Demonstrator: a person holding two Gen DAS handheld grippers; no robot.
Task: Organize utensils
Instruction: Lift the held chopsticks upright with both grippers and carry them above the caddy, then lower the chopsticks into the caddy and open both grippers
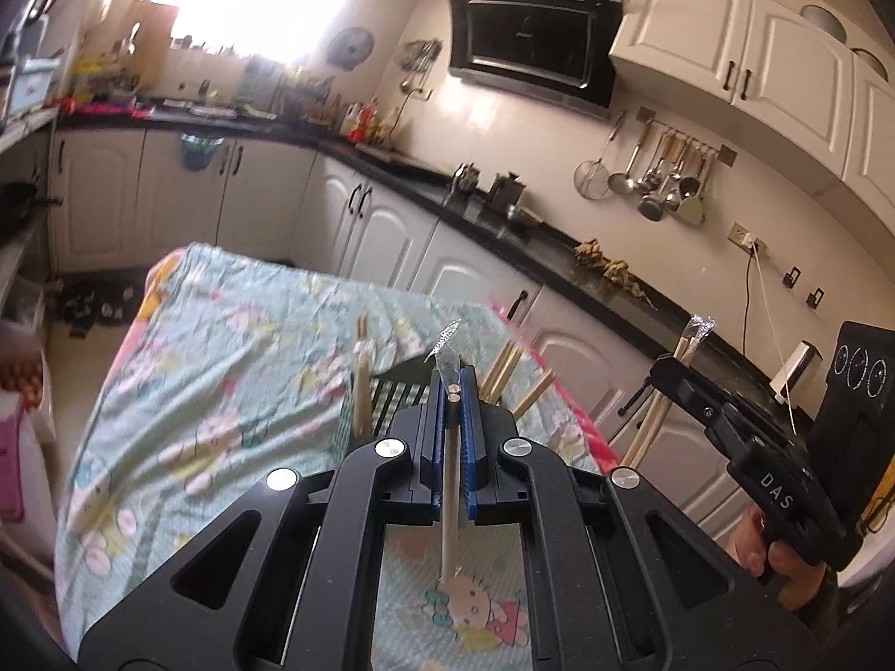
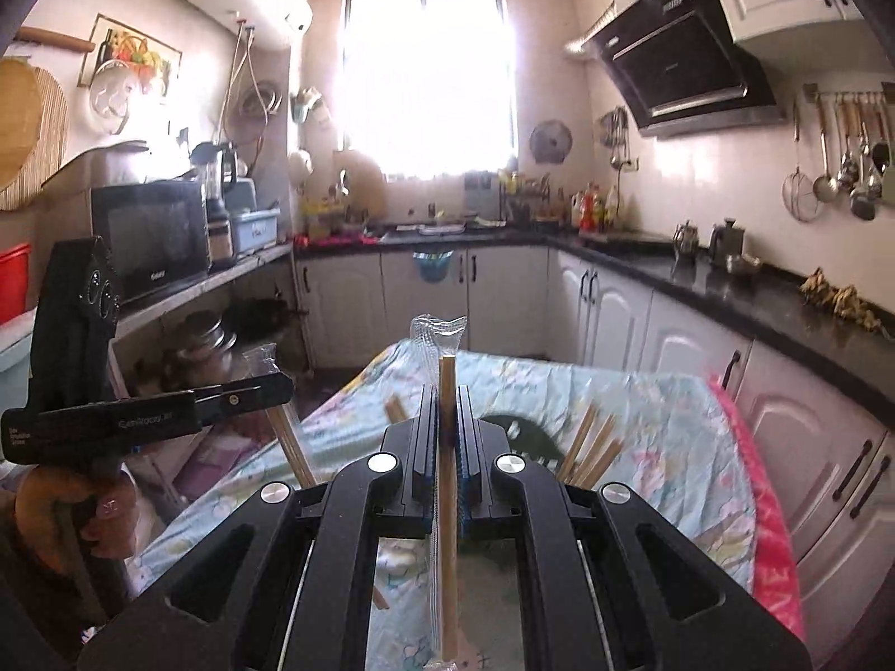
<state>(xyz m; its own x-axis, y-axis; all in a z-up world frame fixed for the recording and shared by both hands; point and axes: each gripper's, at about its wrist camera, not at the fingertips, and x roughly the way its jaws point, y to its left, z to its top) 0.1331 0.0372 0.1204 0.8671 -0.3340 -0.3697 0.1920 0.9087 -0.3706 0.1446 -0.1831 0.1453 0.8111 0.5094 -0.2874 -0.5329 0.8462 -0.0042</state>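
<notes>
Kitchen cabinets (image 2: 609, 313) in white run under a black countertop (image 2: 744, 291) along the far and right walls, with a bright window (image 2: 428, 72) at the far end and a range hood (image 1: 531, 36) on the right wall. Nearer stands a table under a pale cartoon-print cloth (image 1: 224, 369).

On that cloth sits a dark checked holder (image 1: 400, 397), with bare wooden chopsticks (image 1: 503, 372) sticking up out of it at slants; in the right wrist view only its dark top (image 2: 520, 433) shows behind the jaws.

Left gripper (image 1: 452, 391): its blue-padded jaws are clenched on a wrapped pair of chopsticks (image 1: 451, 503), which runs back between the pads toward the camera while the crinkled clear wrapper tip pokes out past the fingertips. From the right wrist view the same tool (image 2: 263, 388) appears at the left, held above the table's left edge, the sticks hanging down and toward the cloth below it.

Right gripper (image 2: 446, 391): its jaws are likewise pinched tight on a second wrapped pair (image 2: 446, 531), upright between the pads, plastic wrapper rising above the tips. In the left wrist view it (image 1: 668, 363) is at the right, over the table's right edge, a hand (image 1: 783, 559) gripping its handle.
</notes>
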